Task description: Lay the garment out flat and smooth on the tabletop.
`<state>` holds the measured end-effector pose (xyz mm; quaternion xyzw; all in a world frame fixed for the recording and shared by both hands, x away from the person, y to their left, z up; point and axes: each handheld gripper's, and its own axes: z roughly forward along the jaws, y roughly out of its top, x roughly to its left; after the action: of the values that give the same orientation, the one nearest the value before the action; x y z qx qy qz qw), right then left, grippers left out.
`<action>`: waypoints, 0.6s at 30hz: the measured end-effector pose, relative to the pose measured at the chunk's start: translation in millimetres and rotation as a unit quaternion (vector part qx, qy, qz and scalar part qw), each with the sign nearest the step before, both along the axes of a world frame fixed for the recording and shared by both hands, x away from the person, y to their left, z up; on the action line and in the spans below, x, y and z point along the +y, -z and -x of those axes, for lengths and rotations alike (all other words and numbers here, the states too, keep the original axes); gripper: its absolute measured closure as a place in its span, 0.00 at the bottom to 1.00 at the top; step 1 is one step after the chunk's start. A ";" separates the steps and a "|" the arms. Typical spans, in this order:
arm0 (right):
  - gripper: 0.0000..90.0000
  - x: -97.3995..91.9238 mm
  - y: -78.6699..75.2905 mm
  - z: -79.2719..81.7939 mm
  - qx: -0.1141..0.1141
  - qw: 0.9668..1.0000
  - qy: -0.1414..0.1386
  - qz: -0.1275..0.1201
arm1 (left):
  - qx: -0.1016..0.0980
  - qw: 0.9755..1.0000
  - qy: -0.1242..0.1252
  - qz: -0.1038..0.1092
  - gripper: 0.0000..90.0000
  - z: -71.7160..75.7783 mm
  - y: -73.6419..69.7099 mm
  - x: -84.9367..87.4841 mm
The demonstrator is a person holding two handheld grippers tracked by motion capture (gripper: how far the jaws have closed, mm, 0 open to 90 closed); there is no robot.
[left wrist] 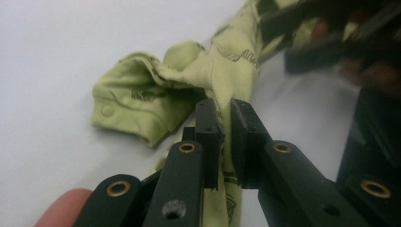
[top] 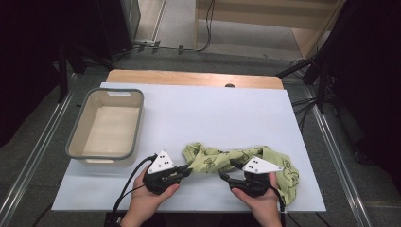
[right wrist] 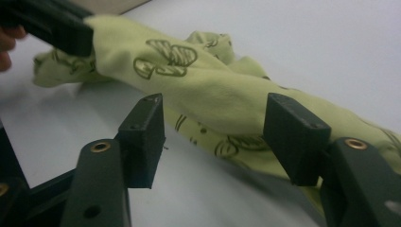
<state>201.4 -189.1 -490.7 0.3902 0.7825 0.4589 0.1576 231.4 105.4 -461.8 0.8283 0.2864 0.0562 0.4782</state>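
Note:
A crumpled light-green cloth (top: 213,158) with dark printed figures lies along the near part of the white table top (top: 213,109). My left gripper (top: 188,172) sits at its left end. In the left gripper view the gripper (left wrist: 223,113) has its jaws nearly together, pinching a fold of the cloth (left wrist: 142,99). My right gripper (top: 226,171) is near the cloth's middle, facing left. In the right gripper view it (right wrist: 213,127) stands open, its jaws wide on either side of a raised stretch of cloth (right wrist: 198,90) and clear of it. The left gripper (right wrist: 52,26) holds the cloth's far end there.
A beige bin with a grey rim (top: 75,137) stands on the left side of the table with nothing in it. The table's near edge is just below both hands. Dark stands and cables surround the table on the floor.

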 end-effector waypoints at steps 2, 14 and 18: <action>0.34 9.9 -2.1 -4.0 -0.024 0.999 0.009 0.029 | 0.000 1.000 0.002 0.005 0.92 -3.9 -6.3 1.6; 0.88 24.5 -11.4 -48.7 -0.009 0.998 -0.012 0.064 | 0.031 0.998 -0.025 0.047 0.88 -51.7 -27.8 8.1; 0.88 3.5 -15.5 -75.4 0.028 0.999 0.016 0.007 | 0.024 0.996 -0.063 0.053 0.66 -58.1 -26.5 10.0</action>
<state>276.8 -185.6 -475.2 0.4143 0.7834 0.4398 0.1458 289.6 115.4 -435.3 0.7831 0.3525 0.0512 0.5098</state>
